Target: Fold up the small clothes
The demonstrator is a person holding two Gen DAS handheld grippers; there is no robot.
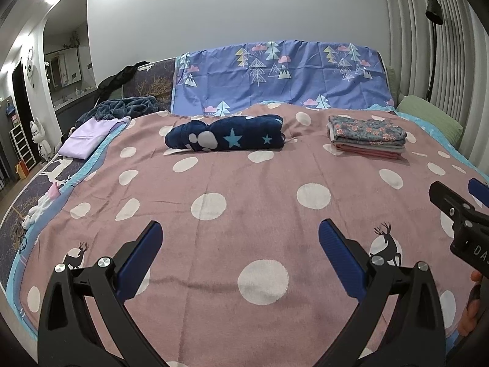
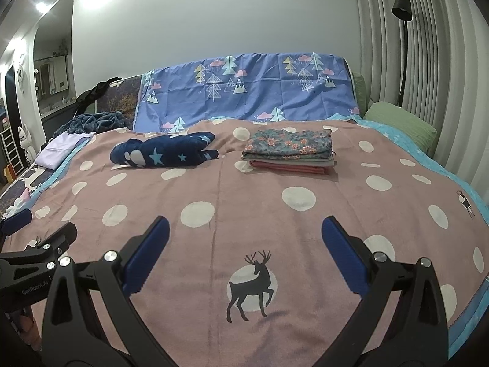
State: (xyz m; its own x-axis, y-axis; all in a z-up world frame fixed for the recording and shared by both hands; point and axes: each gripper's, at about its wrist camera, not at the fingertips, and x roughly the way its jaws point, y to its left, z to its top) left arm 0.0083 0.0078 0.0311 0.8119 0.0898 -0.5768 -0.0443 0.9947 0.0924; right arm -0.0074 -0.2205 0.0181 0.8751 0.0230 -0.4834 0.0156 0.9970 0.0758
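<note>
Pink, white-dotted blanket (image 1: pixel 244 189) covers the bed, printed with dark deer silhouettes near its front edge. The left gripper (image 1: pixel 240 238) hovers low over the blanket's front part with its blue-padded fingers spread wide and nothing between them. The right gripper (image 2: pixel 244 235) hovers just beside it, likewise spread wide and empty, with a deer print showing between its fingers. Each gripper shows at the edge of the other's view.

Farther back on the blanket lies a navy fleece garment (image 1: pixel 224 136) with pale stars and white patches, bunched into a loose roll rather than laid flat; what kind of garment it is cannot be told from here. To its right, well apart from it, sits a neat stack of folded clothes (image 2: pixel 288 151): a floral piece on top, grey beneath, pinkish-red at the bottom.

Behind both, a blue sheet with tree prints (image 1: pixel 275 76) drapes the headboard. A lilac cloth (image 1: pixel 87 136) lies at the blanket's left edge, and a green pillow (image 2: pixel 400 127) rests at the right by the pleated curtain (image 2: pixel 428 61).
</note>
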